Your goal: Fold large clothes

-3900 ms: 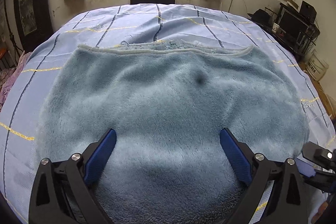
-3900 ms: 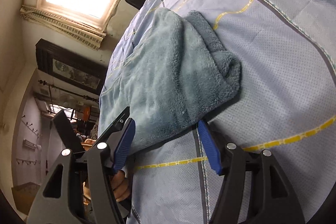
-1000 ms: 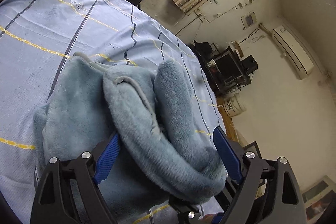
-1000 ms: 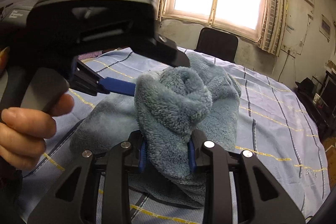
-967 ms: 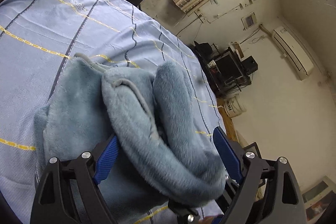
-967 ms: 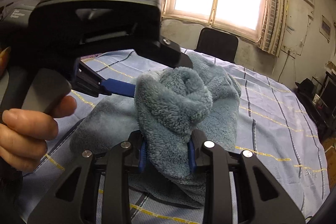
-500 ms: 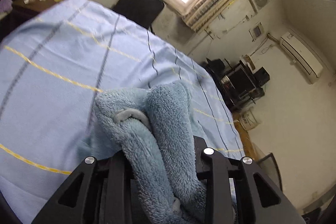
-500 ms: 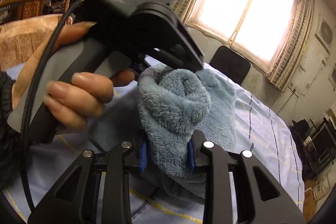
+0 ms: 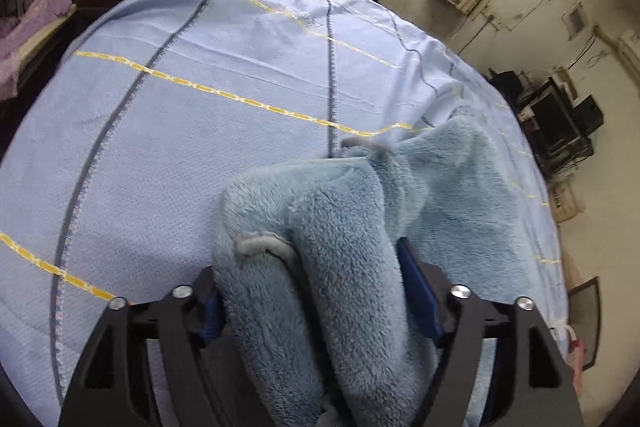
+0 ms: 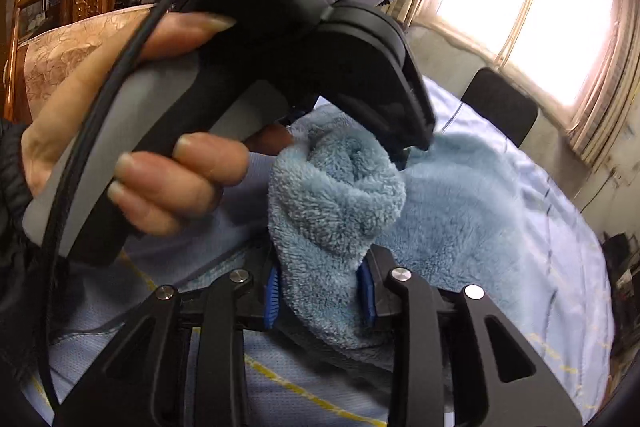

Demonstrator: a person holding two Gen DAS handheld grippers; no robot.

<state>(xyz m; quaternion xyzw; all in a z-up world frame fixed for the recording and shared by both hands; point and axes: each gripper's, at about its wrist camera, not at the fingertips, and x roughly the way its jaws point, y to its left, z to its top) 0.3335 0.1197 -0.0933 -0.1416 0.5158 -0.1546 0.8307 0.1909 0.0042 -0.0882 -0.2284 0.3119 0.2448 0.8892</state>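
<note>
Fold approx. half done, by my read. Fleece garment [image 9: 344, 227] is bunched into thick rolls, not a flat stack. Left tongs [image 9: 316, 303] straddle a fat double roll; jaws are opening, and the pads look to be letting go, though fleece fills the gap between them. Right tongs [image 10: 322, 291] clench a rolled end w/ fleece between the pads, jaws easing open too. Rest of garment trails ahead of both tongs onto the striped bed sheet [image 9: 180, 131]. Person's hand [image 10: 132, 155] grips the left tool's handle, just above-left of the right tongs. Left to do: lay flat, square up, smooth.
</note>
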